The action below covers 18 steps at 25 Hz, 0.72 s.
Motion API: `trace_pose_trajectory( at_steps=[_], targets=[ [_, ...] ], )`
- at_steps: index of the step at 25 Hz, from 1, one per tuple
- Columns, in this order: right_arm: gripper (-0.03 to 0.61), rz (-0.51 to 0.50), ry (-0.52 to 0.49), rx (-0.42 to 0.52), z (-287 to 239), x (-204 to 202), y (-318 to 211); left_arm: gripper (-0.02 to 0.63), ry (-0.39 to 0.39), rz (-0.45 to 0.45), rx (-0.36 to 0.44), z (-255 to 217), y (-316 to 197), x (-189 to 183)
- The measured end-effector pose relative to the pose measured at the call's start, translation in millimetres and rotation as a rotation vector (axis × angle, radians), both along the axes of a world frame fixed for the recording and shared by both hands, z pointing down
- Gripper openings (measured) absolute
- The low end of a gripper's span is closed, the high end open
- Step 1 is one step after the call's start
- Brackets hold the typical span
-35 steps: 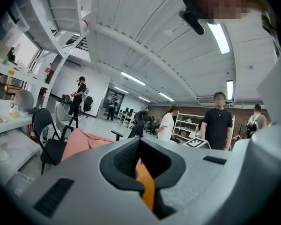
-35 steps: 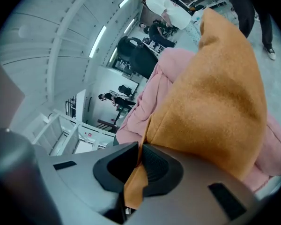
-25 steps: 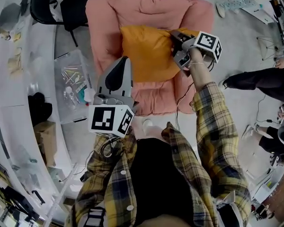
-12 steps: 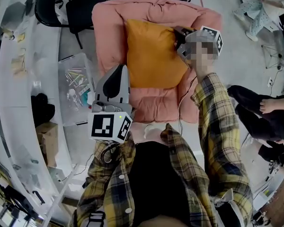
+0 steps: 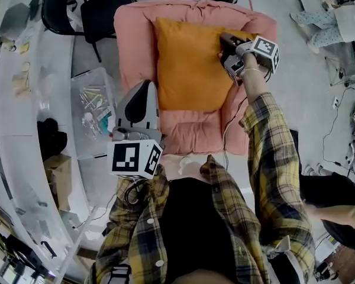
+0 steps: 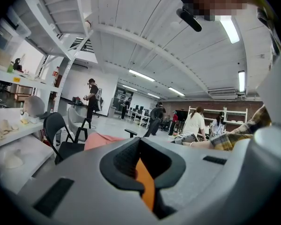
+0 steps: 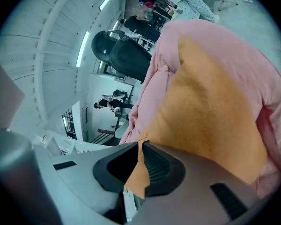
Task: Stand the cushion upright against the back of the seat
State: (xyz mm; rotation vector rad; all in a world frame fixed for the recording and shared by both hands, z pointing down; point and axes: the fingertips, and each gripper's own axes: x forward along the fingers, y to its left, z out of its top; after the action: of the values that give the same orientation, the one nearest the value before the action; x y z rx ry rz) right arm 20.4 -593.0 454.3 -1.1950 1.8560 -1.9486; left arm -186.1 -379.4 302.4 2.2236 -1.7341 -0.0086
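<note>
An orange cushion (image 5: 189, 64) leans against the back of the pink padded seat (image 5: 189, 132), its top edge up near the backrest. My right gripper (image 5: 226, 45) is shut on the cushion's upper right corner. In the right gripper view the orange cloth (image 7: 210, 111) is pinched between the pads (image 7: 157, 165), with the pink seat (image 7: 196, 29) behind it. My left gripper (image 5: 147, 86) hovers by the seat's front left, just clear of the cushion's lower left edge. Its jaws are together and hold nothing. A sliver of orange cushion (image 6: 147, 186) shows through their slit.
A black chair (image 5: 89, 7) stands left of the seat's back. A clear plastic bin (image 5: 94, 108) of small items sits on the floor beside the seat, next to a curved white counter (image 5: 23, 129). Another person's legs (image 5: 334, 197) are at the right. Cables trail on the floor.
My right gripper has carried the cushion's corner up toward the backrest, so the cushion stands taller against it. My left gripper has drawn back left, off the cushion's edge.
</note>
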Motion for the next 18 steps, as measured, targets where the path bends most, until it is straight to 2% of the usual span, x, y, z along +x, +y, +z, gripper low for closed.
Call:
trace_pose_trajectory(
  at_steps=[5, 10, 18],
  targets=[
    [0.032, 0.014, -0.015, 0.015, -5.7, 0.9, 12.7, 0.005, 0.001, 0.011, 0.013, -2.5, 10.7, 0.0],
    [0.032, 0.014, -0.119, 0.093, -37.4, -2.4, 36.3, 0.005, -0.004, 0.039, 0.044, -16.6, 24.4, 3.3],
    [0.066, -0.081, -0.299, 0.341, -138.1, -9.1, 100.9, 0.005, -0.008, 0.099, 0.098, -39.9, 49.2, 29.7]
  ],
)
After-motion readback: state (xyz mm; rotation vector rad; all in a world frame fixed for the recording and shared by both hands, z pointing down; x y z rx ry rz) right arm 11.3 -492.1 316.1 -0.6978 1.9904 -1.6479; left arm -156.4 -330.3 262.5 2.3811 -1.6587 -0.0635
